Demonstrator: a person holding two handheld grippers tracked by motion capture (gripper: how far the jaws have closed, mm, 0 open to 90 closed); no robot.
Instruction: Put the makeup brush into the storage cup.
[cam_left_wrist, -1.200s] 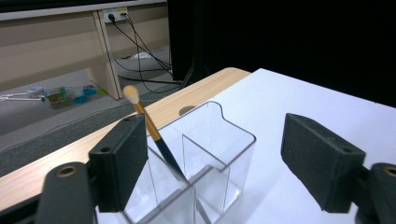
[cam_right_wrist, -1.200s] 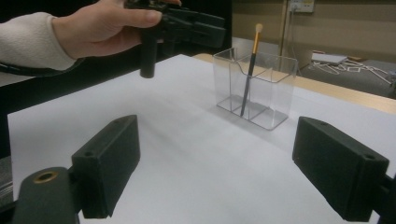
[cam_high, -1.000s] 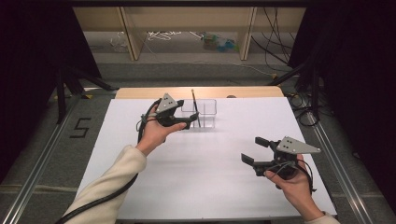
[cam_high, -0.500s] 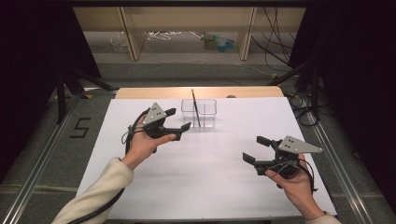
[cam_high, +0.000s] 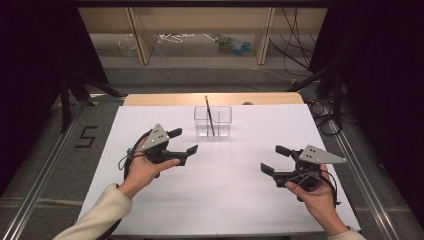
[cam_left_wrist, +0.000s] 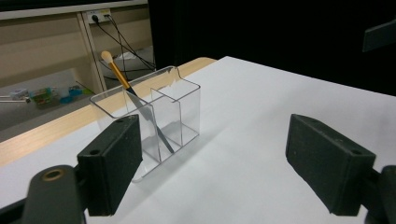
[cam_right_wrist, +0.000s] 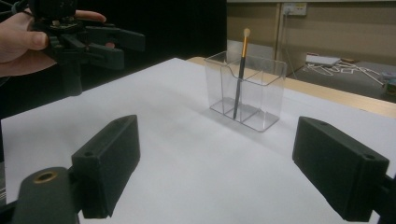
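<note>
A clear two-compartment holder (cam_high: 220, 125) stands at the back middle of the white table (cam_high: 225, 200). A brush (cam_high: 209, 112) with a black handle, gold ferrule and pale tip leans inside it, close to the middle divider. My left gripper (cam_high: 183, 141) is open and empty, held to the left of the holder and nearer the person. My right gripper (cam_high: 272, 159) is open and empty at the front right. The left gripper view has the holder (cam_left_wrist: 180, 112) and brush (cam_left_wrist: 119, 74) beyond the open left gripper (cam_left_wrist: 219, 165). From the right gripper (cam_right_wrist: 224, 168) I see the holder (cam_right_wrist: 261, 88), brush (cam_right_wrist: 243, 51) and left gripper (cam_right_wrist: 116, 46).
A wooden strip (cam_high: 150, 99) runs along the table's far edge. Behind it are shelves with cables and small clutter (cam_high: 235, 45). Dark stands and cables (cam_high: 325, 100) flank the table. A "5" mark (cam_high: 86, 136) is on the floor at left.
My left gripper has drawn back from the holder toward the person and slightly left, still open. The right gripper has hardly moved.
</note>
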